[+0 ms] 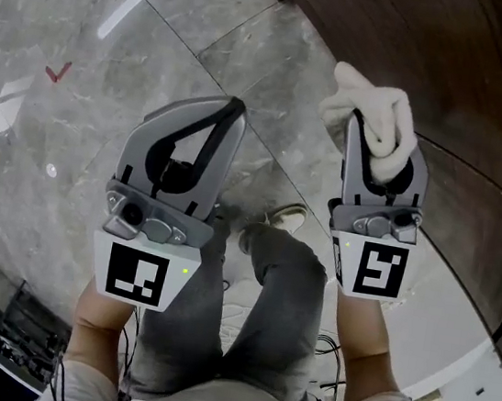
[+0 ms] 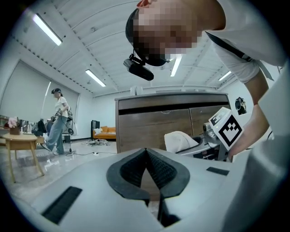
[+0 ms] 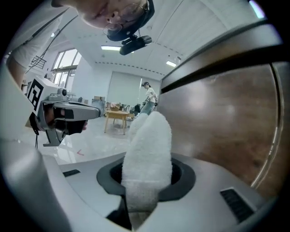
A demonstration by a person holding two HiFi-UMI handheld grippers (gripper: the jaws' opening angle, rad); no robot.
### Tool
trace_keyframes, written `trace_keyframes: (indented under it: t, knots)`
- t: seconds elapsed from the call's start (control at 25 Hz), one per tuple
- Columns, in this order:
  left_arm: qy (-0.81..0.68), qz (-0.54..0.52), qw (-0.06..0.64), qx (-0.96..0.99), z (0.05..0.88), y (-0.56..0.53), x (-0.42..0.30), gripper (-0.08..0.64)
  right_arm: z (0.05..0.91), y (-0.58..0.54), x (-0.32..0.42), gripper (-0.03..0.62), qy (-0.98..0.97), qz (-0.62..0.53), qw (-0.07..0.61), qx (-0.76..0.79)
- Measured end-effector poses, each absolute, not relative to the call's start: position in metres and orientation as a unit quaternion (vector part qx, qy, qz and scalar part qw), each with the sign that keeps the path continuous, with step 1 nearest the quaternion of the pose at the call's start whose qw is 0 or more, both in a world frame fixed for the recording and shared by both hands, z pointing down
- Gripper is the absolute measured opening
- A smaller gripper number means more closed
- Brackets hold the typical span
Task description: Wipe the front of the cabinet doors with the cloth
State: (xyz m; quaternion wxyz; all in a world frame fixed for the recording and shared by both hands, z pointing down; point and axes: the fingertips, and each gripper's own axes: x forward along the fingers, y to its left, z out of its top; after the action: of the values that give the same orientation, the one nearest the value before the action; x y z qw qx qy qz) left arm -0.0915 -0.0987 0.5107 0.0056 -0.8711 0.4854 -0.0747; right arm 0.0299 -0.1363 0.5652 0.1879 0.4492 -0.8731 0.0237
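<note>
A white fluffy cloth (image 1: 372, 107) sticks up out of my right gripper (image 1: 383, 149), which is shut on it. In the right gripper view the cloth (image 3: 148, 152) rises between the jaws, close beside the brown wooden cabinet door (image 3: 226, 122). The dark cabinet (image 1: 454, 75) fills the top right of the head view. The cloth is not touching the door as far as I can see. My left gripper (image 1: 235, 107) is shut and empty, held out to the left of the right one. From the left gripper view (image 2: 146, 152) I see the cabinet front (image 2: 154, 124) and the cloth (image 2: 179, 139).
Glossy grey marble floor (image 1: 96, 53) lies below, with a red mark (image 1: 56, 73). My legs and a shoe (image 1: 288, 217) are under the grippers. Cables (image 1: 327, 349) lie by my feet. Far off stand a wooden table (image 2: 19, 144) and another person (image 2: 57, 121).
</note>
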Motion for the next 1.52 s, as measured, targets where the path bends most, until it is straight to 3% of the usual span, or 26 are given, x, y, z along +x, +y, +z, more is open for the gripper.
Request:
trace_keyframes:
  t: [0.36, 0.68, 1.04, 1.52]
  knots:
    - [0.502, -0.080, -0.007, -0.861, 0.328, -0.073, -0.080, 0.018, 0.380, -0.092, 0.039, 0.135, -0.875, 0.042, 0.195, 0.442]
    - [0.502, -0.083, 0.025, -0.861, 0.143, -0.038, -0.060, 0.018, 0.196, -0.052, 0.043, 0.135, -0.885, 0.021, 0.173, 0.433]
    - [0.520, -0.053, 0.033, -0.852, -0.004, -0.018, -0.059, 0.018, 0.033, -0.047, 0.031, 0.135, -0.892, -0.020, 0.134, 0.431]
    - [0.538, -0.040, 0.069, -0.839, -0.150, 0.046, -0.056, 0.018, -0.118, 0.025, 0.032, 0.135, -0.904, -0.038, 0.097, 0.414]
